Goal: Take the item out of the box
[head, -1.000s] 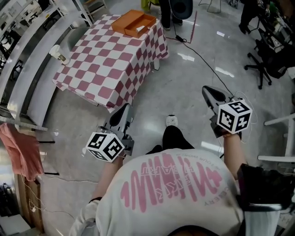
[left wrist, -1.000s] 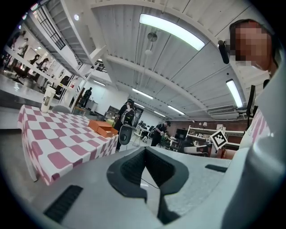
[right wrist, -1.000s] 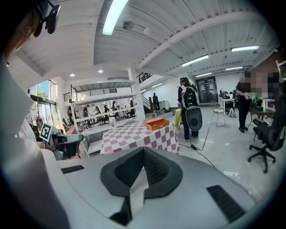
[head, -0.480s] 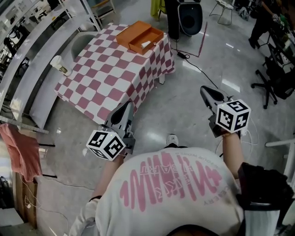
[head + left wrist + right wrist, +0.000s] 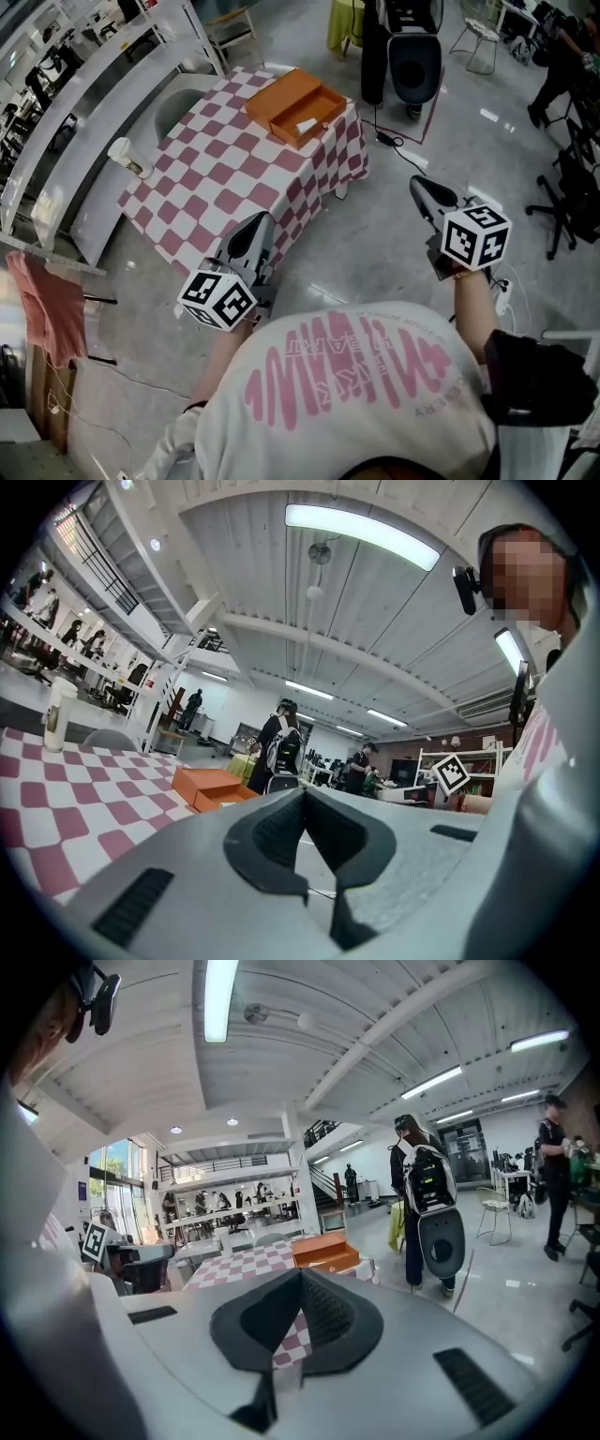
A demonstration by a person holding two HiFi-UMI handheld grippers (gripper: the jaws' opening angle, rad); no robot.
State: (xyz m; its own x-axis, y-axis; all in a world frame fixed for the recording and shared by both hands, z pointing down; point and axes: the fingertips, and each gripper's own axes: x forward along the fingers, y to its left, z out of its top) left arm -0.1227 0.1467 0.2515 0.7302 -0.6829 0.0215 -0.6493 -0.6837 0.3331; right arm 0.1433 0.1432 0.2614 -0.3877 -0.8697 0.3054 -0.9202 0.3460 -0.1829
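An open orange box point(image 5: 295, 105) stands at the far end of a table with a red and white checked cloth point(image 5: 234, 178); a white item point(image 5: 307, 125) lies in its near tray. Both grippers hang in the air short of the table, well away from the box. My left gripper point(image 5: 253, 232) is over the table's near corner, jaws shut and empty. My right gripper point(image 5: 431, 195) is above the floor to the table's right, also shut and empty. The box shows small in the left gripper view point(image 5: 211, 785) and the right gripper view point(image 5: 323, 1251).
A white cup point(image 5: 127, 155) stands at the table's left edge. A person with a large black pack point(image 5: 412, 56) stands beyond the table, with a yellow bin point(image 5: 345, 23) beside. An office chair point(image 5: 572, 202) is at right, white shelving point(image 5: 56, 112) at left.
The table and box have come nearer and lower in the head view as I walk toward them. Both grippers keep the same pose, jaws shut.
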